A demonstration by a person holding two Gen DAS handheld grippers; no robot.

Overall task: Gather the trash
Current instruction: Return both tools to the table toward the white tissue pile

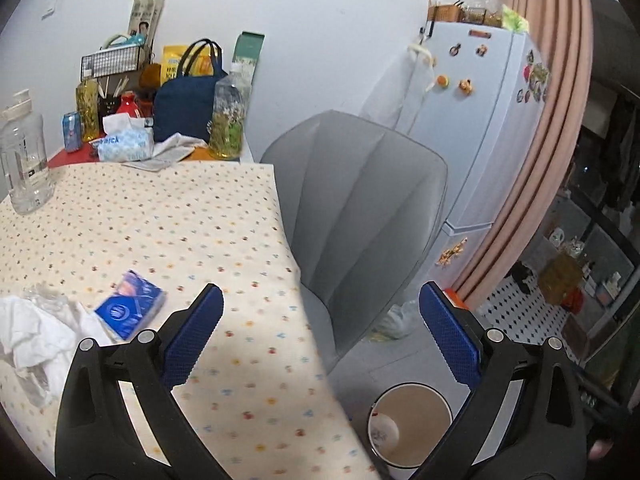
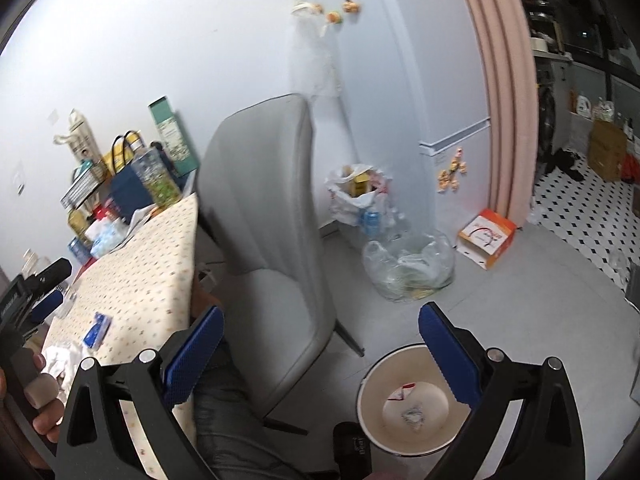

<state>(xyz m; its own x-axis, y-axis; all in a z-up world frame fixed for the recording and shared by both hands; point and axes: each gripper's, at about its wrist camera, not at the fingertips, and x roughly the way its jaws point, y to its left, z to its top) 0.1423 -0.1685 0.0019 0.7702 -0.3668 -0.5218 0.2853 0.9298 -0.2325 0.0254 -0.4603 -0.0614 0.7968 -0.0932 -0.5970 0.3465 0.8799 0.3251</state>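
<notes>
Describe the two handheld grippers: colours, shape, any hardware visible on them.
The left gripper and right gripper look alike: black angular plastic frames with triangular cut-outs, silver round pivot bolts on each side, and two flat fingers faced with blue textured pads. In the right wrist view, the left gripper's black body shows at the left edge with white lettering too small to read.

Colours around the table and floor

A cream tablecloth [image 1: 160, 216] dotted in many colours is filling the left of the frame, a blue tissue packet [image 1: 130, 311] and crumpled white tissue [image 1: 36, 332] are lying lower left, a grey chair [image 1: 360, 200] is standing mid-frame, and a cream-lined bin [image 2: 412, 400] (dark rim) is sitting lower right; blue gripper pads [image 1: 192, 344] are showing against black arms.
</notes>
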